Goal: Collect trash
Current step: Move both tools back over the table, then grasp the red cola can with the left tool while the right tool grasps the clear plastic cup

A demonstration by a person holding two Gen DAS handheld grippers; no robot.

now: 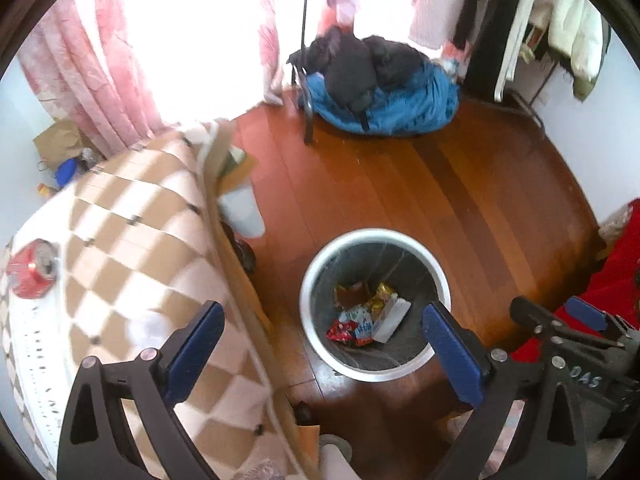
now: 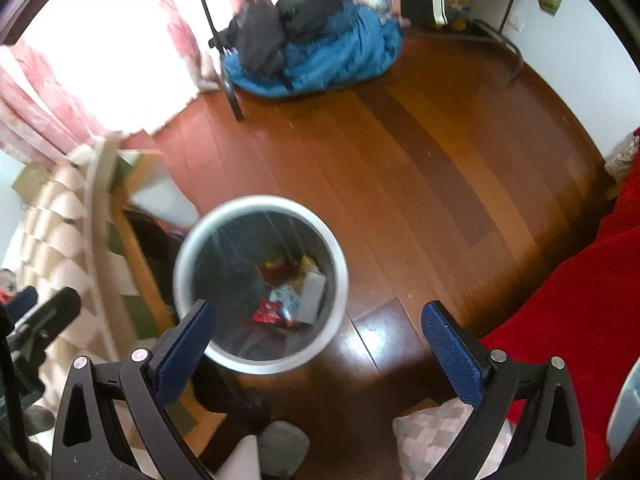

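Observation:
A round bin with a pale rim stands on the wooden floor and holds several crumpled snack wrappers. My left gripper hangs open above the bin's near left side, with nothing between its blue pads. In the right wrist view the same bin lies below and left of centre with the wrappers in it. Over its near right edge my right gripper is open and empty. A crushed red can lies on the table at the far left.
A table with a checkered cloth fills the left, beside the bin. A blue bedding pile with dark clothes lies at the back by a black stand. Red fabric is on the right. Pink curtains and a paper bag are far left.

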